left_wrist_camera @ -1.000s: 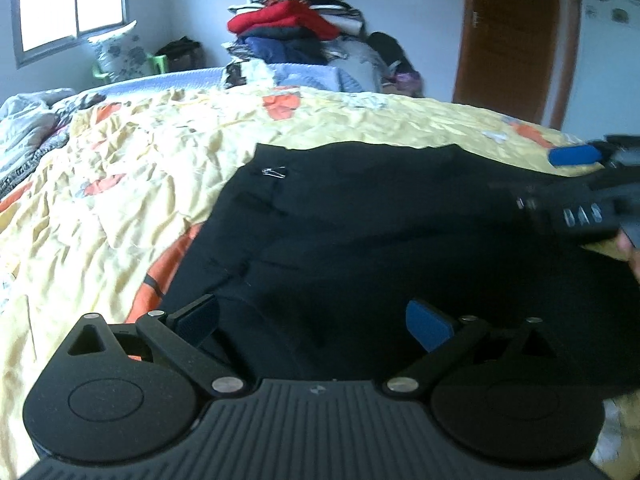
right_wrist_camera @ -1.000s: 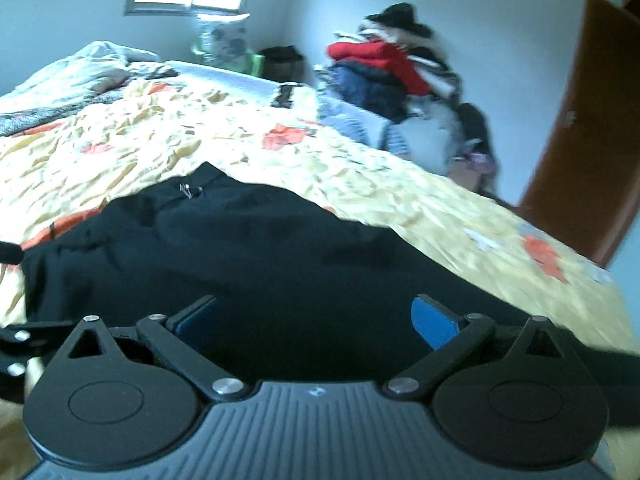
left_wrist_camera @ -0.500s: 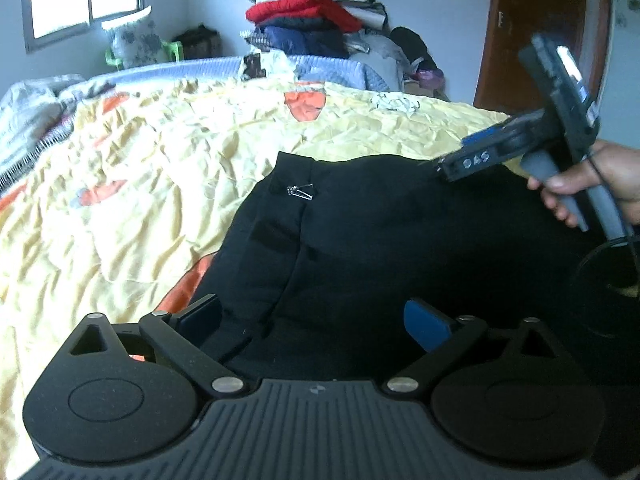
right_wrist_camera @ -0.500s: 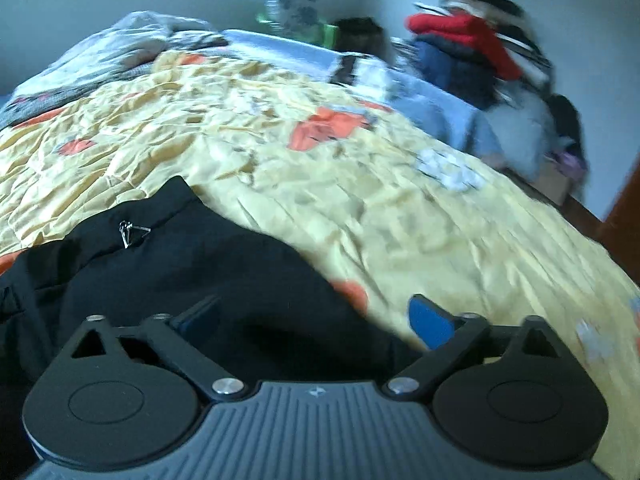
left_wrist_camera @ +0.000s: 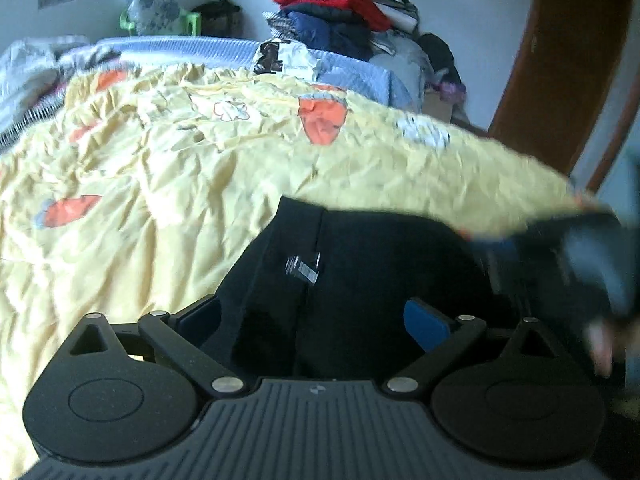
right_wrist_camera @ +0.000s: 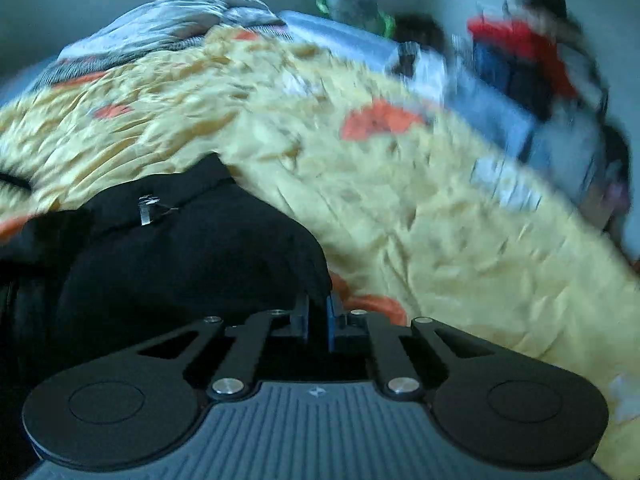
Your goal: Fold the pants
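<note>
Black pants (left_wrist_camera: 380, 260) lie on a yellow bedspread (left_wrist_camera: 180, 168) with a small metal clip (left_wrist_camera: 304, 268) near their waist seam. My left gripper (left_wrist_camera: 312, 318) hangs open just above the pants' near part, and its blue pads (left_wrist_camera: 424, 320) stand wide apart. In the right wrist view the pants (right_wrist_camera: 180, 264) fill the lower left. My right gripper (right_wrist_camera: 319, 316) is closing at their right edge, and its pads pinch the black cloth there. The right gripper (left_wrist_camera: 580, 256) and the hand holding it also show, blurred, at the right of the left wrist view.
The crumpled bedspread (right_wrist_camera: 440, 220) with orange patches stretches far behind the pants. A tall pile of clothes (left_wrist_camera: 340, 8) stands past the bed's far edge, beside a brown door (left_wrist_camera: 560, 60). A pillow (left_wrist_camera: 152, 8) sits under the window. Grey bedding (right_wrist_camera: 180, 12) is bunched at the far left.
The right gripper's pads have come together on the pants' right edge after it swung right and down. The left gripper slid along the pants toward the waist, still open.
</note>
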{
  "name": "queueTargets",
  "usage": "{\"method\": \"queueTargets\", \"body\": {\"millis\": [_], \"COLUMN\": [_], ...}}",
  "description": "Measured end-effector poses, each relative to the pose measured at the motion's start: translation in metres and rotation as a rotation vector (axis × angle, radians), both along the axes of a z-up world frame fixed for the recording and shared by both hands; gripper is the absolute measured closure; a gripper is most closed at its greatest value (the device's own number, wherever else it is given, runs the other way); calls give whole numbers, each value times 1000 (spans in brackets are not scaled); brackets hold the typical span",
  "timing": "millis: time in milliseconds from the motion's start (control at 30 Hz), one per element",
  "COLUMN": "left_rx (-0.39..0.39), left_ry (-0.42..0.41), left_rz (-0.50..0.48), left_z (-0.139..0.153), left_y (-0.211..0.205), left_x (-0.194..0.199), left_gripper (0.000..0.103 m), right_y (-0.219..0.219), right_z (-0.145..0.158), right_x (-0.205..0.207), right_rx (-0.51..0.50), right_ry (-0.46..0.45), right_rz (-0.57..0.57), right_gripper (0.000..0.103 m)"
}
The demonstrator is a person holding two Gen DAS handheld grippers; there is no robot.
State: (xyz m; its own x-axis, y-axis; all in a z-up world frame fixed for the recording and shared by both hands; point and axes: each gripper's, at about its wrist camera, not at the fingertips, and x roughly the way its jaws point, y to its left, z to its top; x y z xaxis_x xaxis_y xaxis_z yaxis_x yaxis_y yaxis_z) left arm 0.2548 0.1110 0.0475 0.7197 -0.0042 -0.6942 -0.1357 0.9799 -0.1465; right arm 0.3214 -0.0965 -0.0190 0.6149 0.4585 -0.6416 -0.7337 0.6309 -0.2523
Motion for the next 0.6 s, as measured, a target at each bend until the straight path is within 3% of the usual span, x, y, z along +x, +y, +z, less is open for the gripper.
{"method": "queueTargets", "body": {"millis": [167, 333, 367, 400, 433, 467, 500, 600], "left_rx": [-214, -270, -293, -317, -345, -355, -361, -366], "left_ry": [8, 54, 82, 100, 111, 130, 129, 64], "left_rz": [71, 83, 84, 83, 75, 79, 86, 62], "left_z": [6, -1, -6, -9, -13, -15, -17, -11], "left_y": [20, 24, 25, 27, 29, 30, 32, 38], "left_x": [36, 64, 68, 67, 65, 61, 55, 27], "left_gripper": [3, 5, 14, 42, 59, 82, 92, 96], "right_y": [15, 21, 22, 22, 21, 22, 21, 21], "right_z": [4, 0, -1, -1, 0, 0, 1, 5], "right_x": [-79, -126, -131, -134, -136, -137, -138, -145], "right_rx": [-165, -243, -246, -244, -239, -234, -227, -204], "right_ry": [-257, -367, -375, -382, -381, -375, -375, -363], "right_rz": [108, 185, 190, 190, 186, 177, 167, 153], "right_gripper": [96, 96, 96, 96, 96, 96, 96, 96]}}
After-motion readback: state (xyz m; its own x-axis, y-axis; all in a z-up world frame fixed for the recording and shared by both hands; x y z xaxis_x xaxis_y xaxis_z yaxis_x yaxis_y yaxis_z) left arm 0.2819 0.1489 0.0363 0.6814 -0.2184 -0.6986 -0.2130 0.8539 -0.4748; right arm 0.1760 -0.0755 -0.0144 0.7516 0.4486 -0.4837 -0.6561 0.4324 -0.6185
